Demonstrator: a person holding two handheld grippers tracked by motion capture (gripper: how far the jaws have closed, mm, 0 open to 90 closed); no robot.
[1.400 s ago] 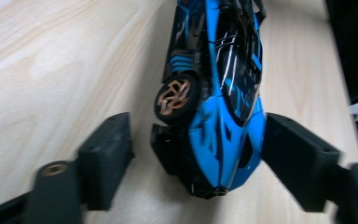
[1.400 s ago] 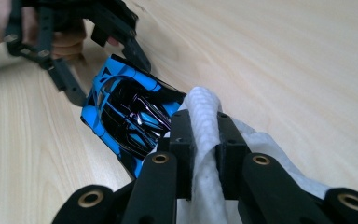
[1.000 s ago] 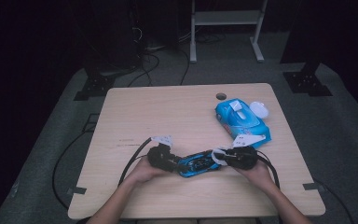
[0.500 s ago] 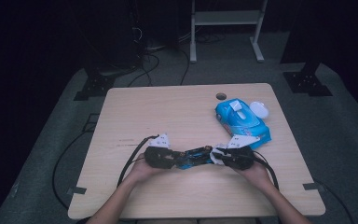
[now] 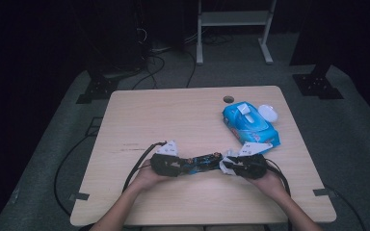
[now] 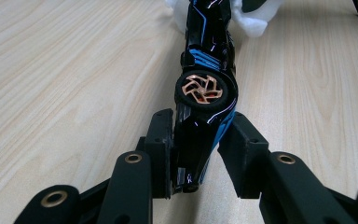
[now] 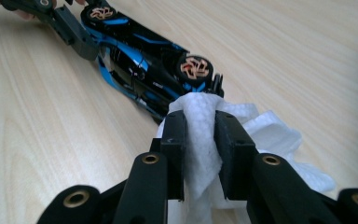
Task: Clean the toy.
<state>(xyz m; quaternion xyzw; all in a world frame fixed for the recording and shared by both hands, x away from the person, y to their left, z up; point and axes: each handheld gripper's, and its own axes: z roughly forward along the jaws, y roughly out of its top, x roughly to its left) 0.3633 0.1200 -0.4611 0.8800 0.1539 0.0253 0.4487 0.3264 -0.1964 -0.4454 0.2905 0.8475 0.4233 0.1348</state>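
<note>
- Wooden table (image 5: 183, 120), pale grain, round hole (image 5: 228, 99) near the far edge.
- Blue wipes pack (image 5: 248, 123) lying far right on the table, lid flipped up, white cap (image 5: 268, 113) just beside it.
- Toy car (image 5: 202, 161), black with blue trim, held between the two grippers near the front edge, tipped on its side: copper-spoked wheel (image 6: 204, 90) facing up in the left gripper view.
- Left gripper (image 5: 177, 165) clamped on one end of the car; seen up close (image 6: 196, 140), jaws closed in on the car's body just below the wheel, both pads touching it.
- Left hand (image 5: 147, 177) wrapped round that gripper, cable trailing off to the table's left.
- Right gripper (image 5: 227, 165) at the car's other end; in its own view (image 7: 199, 135), jaws narrowed on a crumpled white wipe (image 7: 242, 140), pinched tight between the pads.
- Wipe bunched forward, pressed against the car (image 7: 144, 65) right by its nearer wheel (image 7: 195, 68).
- Right hand (image 5: 270, 177) behind its gripper, grey plate (image 5: 255, 147) on top, close to the pack's near corner.
</note>
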